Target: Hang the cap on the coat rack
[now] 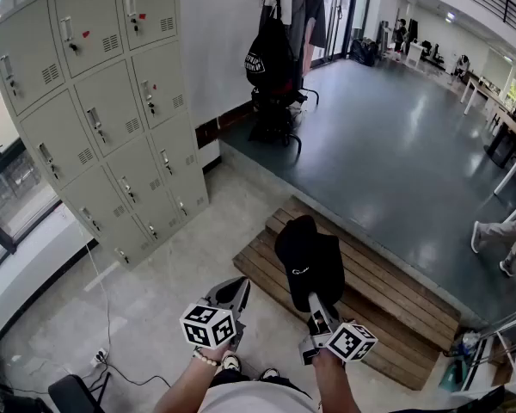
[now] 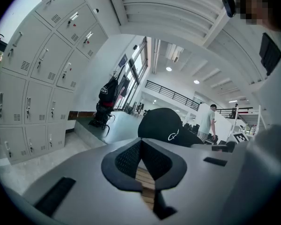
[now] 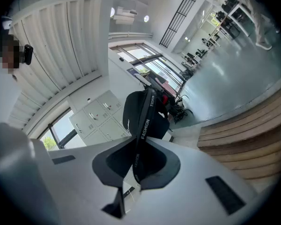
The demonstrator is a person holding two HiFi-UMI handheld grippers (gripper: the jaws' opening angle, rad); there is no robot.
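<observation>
My right gripper (image 1: 315, 306) is shut on the back strap of a black cap (image 1: 308, 261) and holds it up over the wooden step. In the right gripper view the strap (image 3: 144, 125), printed FASHION, runs down between the closed pads (image 3: 136, 165), and the cap (image 3: 131, 114) hangs just beyond them. My left gripper (image 1: 238, 291) is beside it on the left, shut with nothing in it (image 2: 140, 150); the cap (image 2: 165, 125) shows to its right. The coat rack (image 1: 281, 7) stands far ahead on the dark floor, with a black bag (image 1: 267, 58) and clothes on it.
Grey lockers (image 1: 103, 101) line the left wall. A wooden pallet step (image 1: 387, 295) leads up to the raised dark floor (image 1: 396, 144). A person's legs (image 1: 499, 231) show at the right edge, and another person (image 2: 208, 121) stands farther off. A cable (image 1: 103, 317) lies on the floor at left.
</observation>
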